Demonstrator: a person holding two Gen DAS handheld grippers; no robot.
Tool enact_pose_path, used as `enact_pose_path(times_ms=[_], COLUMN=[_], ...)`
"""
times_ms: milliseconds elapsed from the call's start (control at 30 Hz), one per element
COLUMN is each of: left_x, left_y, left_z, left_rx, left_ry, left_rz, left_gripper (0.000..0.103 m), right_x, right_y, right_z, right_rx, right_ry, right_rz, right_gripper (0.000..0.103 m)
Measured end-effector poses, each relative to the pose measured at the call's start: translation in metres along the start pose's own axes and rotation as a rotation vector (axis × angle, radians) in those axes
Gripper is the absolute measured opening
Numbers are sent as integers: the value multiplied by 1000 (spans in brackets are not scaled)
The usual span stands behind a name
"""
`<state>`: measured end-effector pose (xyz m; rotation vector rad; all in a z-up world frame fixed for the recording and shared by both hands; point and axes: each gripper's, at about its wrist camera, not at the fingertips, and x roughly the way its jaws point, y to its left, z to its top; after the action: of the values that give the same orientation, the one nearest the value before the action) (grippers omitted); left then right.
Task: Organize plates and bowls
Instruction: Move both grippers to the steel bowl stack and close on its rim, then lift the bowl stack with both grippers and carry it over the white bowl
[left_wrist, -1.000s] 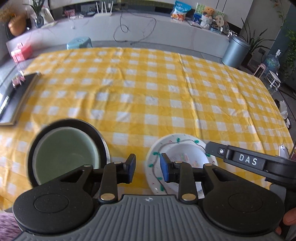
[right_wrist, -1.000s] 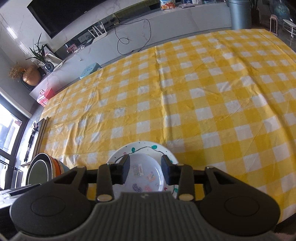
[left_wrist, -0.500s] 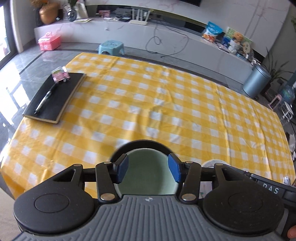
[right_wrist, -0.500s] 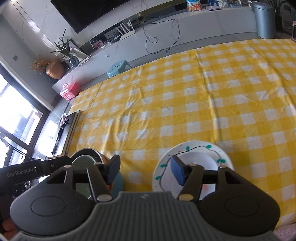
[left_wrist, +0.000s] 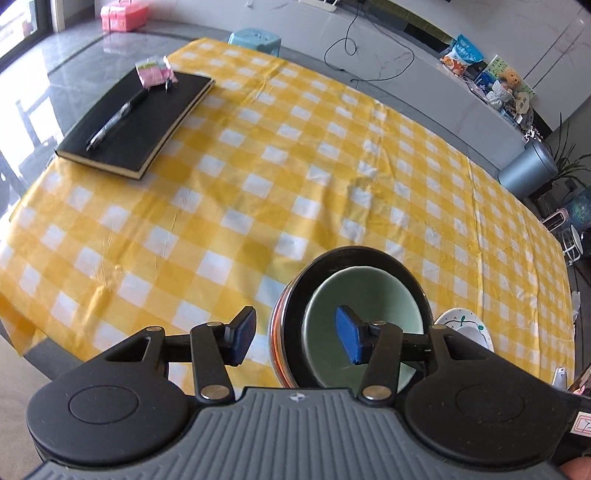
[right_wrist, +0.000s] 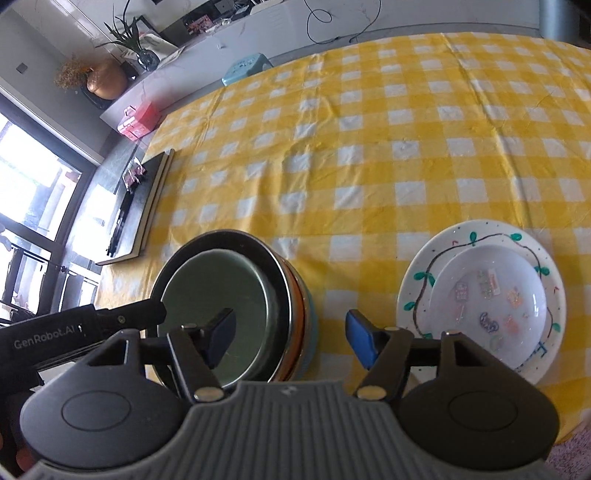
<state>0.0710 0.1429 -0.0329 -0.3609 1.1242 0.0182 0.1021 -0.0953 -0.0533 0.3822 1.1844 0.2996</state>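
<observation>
Item: stack of dishes, near edge of the tabletop, on the yellow-checked cloth. Top piece a pale green bowl nested in a black plate; orange and teal rims show below at the side. Judged heavy as a stack, rigid, glazed and slick, breakable if knocked.

Item: white bowl with small stickers, seated in a white plate painted with a green vine; stands beside the stack, apart from it. Judged lighter; equally fragile.

Item: left gripper. Jaws part open, having just been widening; they straddle the stack's left rim without pressing on it. Holds nothing.

Item: right gripper. Jaws part open, likewise just widening; they straddle the stack's right rim, pads clear. Holds nothing.

Handling note: take hold by pinching a rim edge, one pad inside, one outside; the green bowl's raised wall looks the easiest purchase. Lift single pieces rather than the whole stack.

Also present: black notebook with a pen, far left, well apart.
</observation>
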Motion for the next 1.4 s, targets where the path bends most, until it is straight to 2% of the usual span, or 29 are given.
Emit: enact_pose_path(times_ms=[400, 533, 767, 833, 900, 1033, 1400], left_x=[21, 27, 41, 45, 48, 48, 48], left_y=[-5, -2, 7, 9, 11, 14, 15], left_z=[-1, -3, -6, -7, -8, -8, -9], left_rx=[24, 21, -44, -63, -84, -106, -129], left_ry=[54, 67, 105, 120, 127, 124, 120], left_rz=[29, 45, 9, -5, -30, -40, -49], left_gripper=[58, 58, 54, 46, 43, 42, 40], right_x=[24, 30, 39, 40, 42, 46, 45], right_y=[3, -3, -9, -13, -15, -21, -27], right_z=[1, 1, 1, 1, 1, 0, -1], right_rx=[9, 32, 64, 83, 101, 147, 193], right_ry=[50, 71, 87, 93, 97, 110, 106], right_rz=[-26, -10, 21, 38, 56, 91, 104], right_gripper=[65, 64, 59, 58, 57, 47, 43])
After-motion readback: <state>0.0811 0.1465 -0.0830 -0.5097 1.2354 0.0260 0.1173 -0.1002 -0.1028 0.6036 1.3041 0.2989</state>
